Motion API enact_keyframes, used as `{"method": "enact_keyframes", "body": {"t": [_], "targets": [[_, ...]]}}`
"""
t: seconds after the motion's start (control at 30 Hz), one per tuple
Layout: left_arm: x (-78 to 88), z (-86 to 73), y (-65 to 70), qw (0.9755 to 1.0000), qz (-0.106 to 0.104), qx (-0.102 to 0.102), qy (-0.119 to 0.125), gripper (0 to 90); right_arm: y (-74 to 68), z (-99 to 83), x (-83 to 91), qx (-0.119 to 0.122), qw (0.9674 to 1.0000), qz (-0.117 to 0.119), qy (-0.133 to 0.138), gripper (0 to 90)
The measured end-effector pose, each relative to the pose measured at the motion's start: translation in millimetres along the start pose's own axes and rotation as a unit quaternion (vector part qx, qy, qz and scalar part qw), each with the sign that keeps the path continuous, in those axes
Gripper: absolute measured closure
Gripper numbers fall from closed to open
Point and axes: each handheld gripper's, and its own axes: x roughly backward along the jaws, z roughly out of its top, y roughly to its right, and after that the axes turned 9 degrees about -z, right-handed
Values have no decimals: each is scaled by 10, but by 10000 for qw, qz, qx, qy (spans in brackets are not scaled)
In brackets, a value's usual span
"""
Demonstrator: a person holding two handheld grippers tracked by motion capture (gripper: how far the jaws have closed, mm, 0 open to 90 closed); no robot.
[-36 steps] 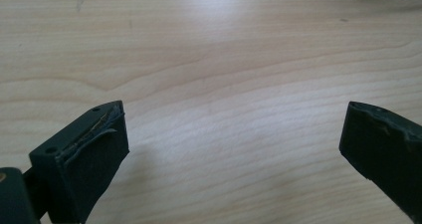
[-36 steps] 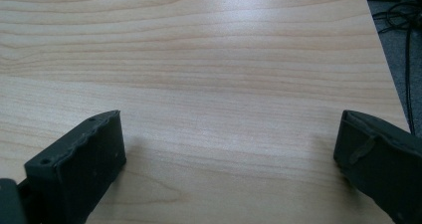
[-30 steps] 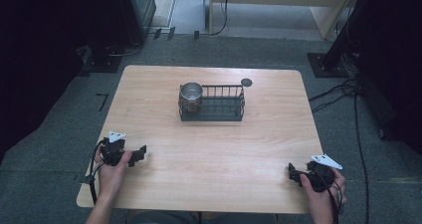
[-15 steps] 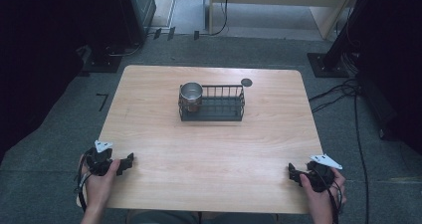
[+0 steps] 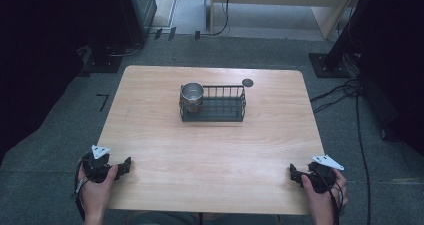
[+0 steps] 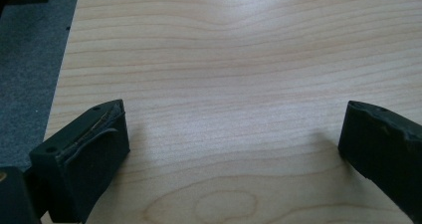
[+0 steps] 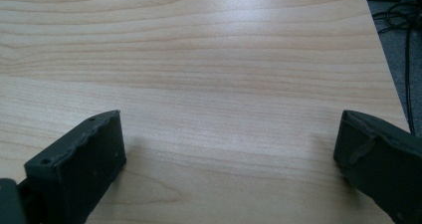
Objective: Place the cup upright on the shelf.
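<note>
Held the left gripper (image 5: 122, 166) spread wide on nothing, well apart from the basket (image 5: 225, 116), toward the person's side and off to its left. Held the right gripper (image 5: 295, 174) likewise spread and empty, well apart from the basket, toward the person's side and off to its right. Found the metal cup (image 5: 192, 96) upright inside the basket, at its left end, close against the wire wall; could not tell whether touching. Saw a small dark disc (image 5: 247, 82) just beyond the basket's far right corner, on the table (image 5: 210, 155).

Judged the risks thus: could snag a jaw on the basket's wires while reaching for the cup and drag the basket along; could tip the cup against the wall with an off-centre pinch; could knock the disc away on a careless sweep past the basket.
</note>
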Motion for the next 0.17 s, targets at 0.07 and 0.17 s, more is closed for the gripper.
{"method": "enact_keyframes", "body": {"t": [0.07,0.17], "targets": [[-2,1,-2,10000,5,6,6,0,0,0,0,3,10000,-2,-1,0],[-2,2,-2,10000,6,6,4,0,1,0,0,3,10000,-2,-1,0]]}}
